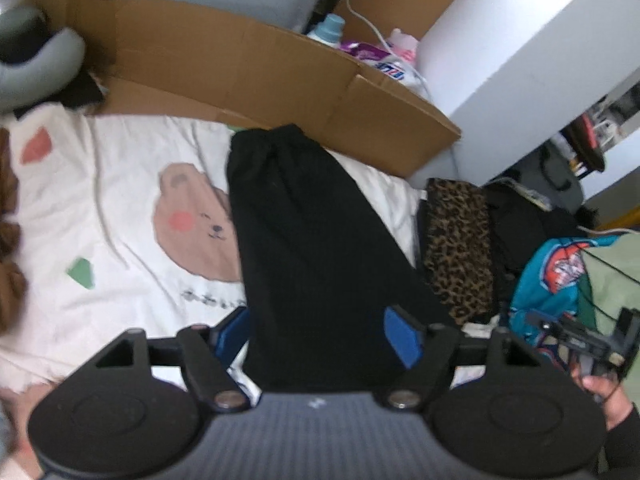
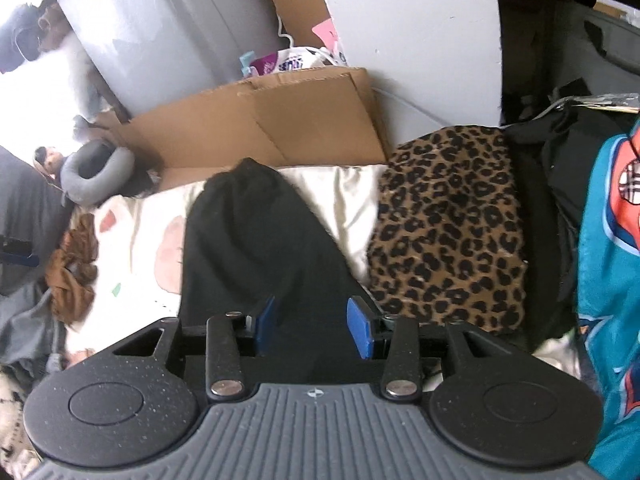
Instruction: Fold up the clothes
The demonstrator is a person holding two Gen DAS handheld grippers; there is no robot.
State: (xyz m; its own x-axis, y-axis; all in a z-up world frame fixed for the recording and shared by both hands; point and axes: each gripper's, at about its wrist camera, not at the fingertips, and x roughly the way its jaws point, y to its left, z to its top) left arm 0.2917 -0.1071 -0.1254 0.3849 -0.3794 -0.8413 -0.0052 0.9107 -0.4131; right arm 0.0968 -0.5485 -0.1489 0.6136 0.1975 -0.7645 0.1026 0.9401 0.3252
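— Both grippers, left (image 1: 320,340) and right (image 2: 316,328), gape wide, holding nothing.
— Where's the black cloth (image 1: 312,240)?
— Folded long and flat on the bear sheet (image 1: 120,200), left of the leopard cloth (image 2: 448,232).

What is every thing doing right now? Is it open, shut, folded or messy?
Left tool: open, holding nothing.
Right tool: open, holding nothing.
Black garment: folded long, lying flat.
Leopard-print garment: folded, lying beside it.
Teal jersey: crumpled, unfolded.
Cardboard box: open.
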